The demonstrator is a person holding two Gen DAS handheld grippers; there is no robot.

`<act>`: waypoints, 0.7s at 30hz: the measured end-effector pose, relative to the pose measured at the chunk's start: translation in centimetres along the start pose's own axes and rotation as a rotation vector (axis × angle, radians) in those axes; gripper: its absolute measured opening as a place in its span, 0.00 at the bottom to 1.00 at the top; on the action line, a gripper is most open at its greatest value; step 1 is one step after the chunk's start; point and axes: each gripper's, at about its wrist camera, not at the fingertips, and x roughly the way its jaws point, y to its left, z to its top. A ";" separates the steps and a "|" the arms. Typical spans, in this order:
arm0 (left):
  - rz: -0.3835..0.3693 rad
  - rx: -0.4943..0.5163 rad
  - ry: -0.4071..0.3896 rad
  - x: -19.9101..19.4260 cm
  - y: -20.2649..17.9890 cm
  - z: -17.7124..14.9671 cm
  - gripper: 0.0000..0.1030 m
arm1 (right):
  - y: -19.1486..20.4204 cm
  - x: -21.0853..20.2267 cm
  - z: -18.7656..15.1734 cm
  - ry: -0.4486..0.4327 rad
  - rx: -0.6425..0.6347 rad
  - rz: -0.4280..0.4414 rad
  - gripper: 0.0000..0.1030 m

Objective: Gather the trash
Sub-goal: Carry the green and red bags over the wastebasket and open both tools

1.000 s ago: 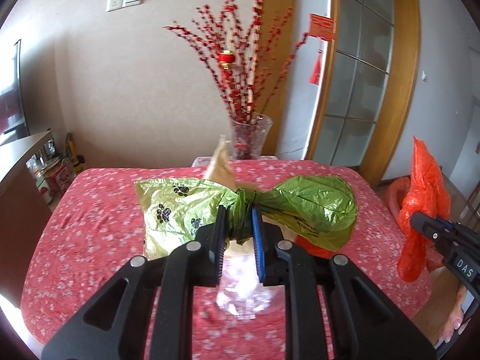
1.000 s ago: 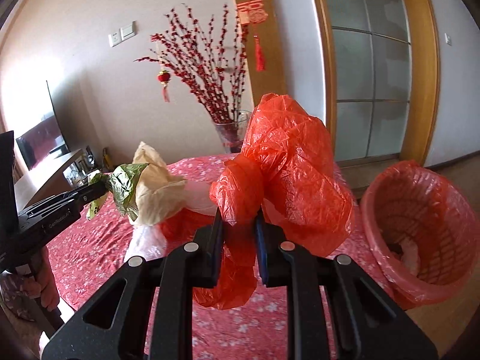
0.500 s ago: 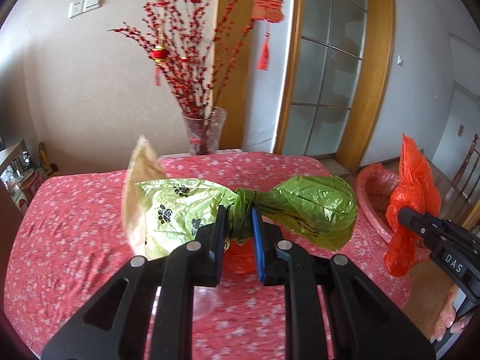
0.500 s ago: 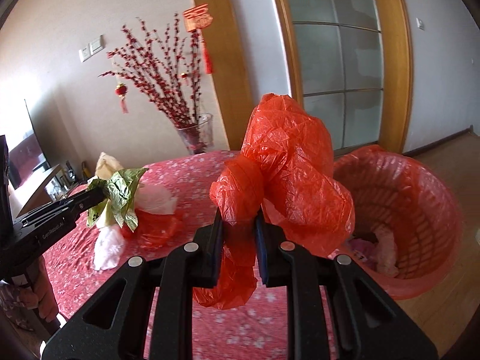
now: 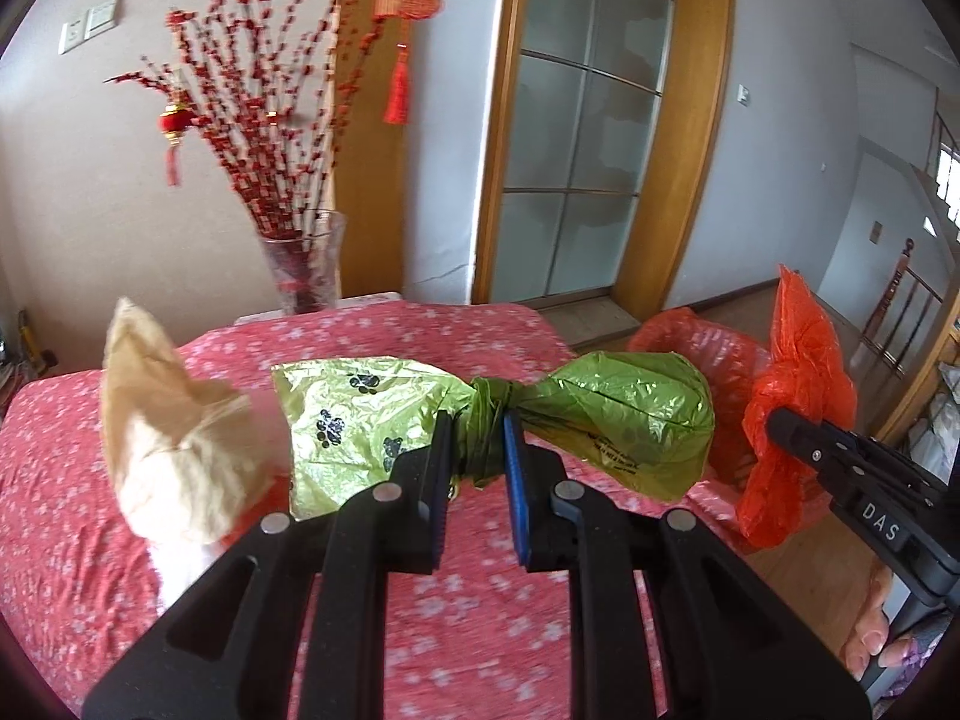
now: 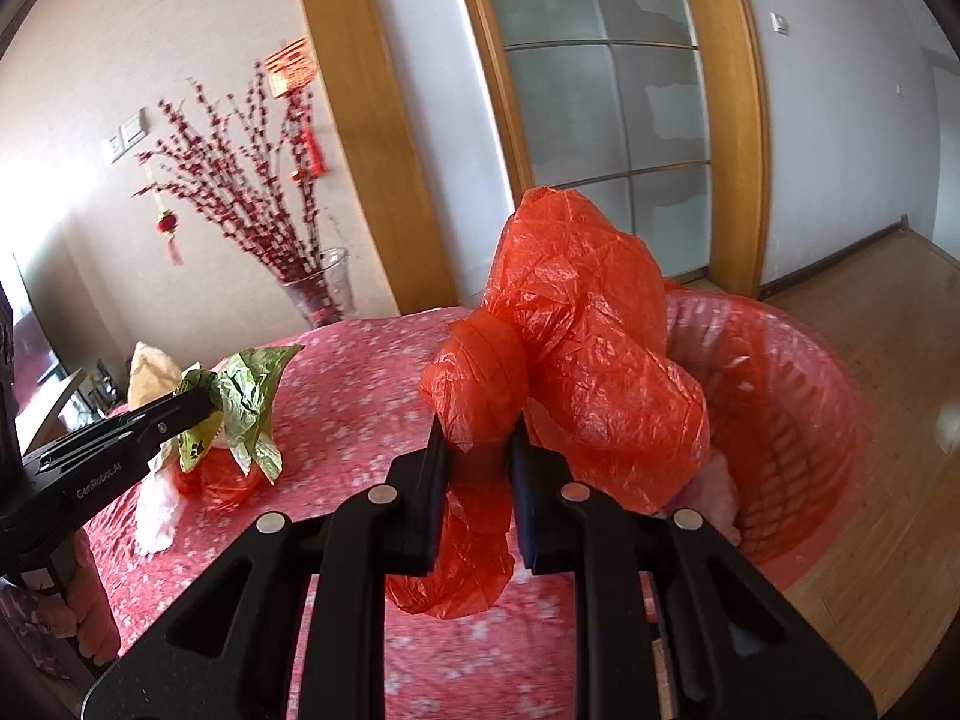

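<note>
Swung rightward, both views now show the red-lined basket beside the table.

Wrist cams fwd, shared table

The table fills the near and middle ground. A vase stands at its far edge, against the wall. A paper bag lies on the table at left. The lined basket stands on the floor just right of the table; something, possibly crumpled paper, lies in it. A door lies behind the basket.
</note>
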 end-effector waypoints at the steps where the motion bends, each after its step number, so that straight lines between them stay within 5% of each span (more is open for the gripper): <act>1: -0.006 0.003 0.003 0.3 -0.5 0.1 0.17 | -0.6 0.0 0.1 -0.002 0.008 -0.009 0.19; 21: -0.174 0.064 0.048 6.0 -9.1 1.8 0.17 | -8.9 -0.1 1.9 -0.026 0.075 -0.147 0.19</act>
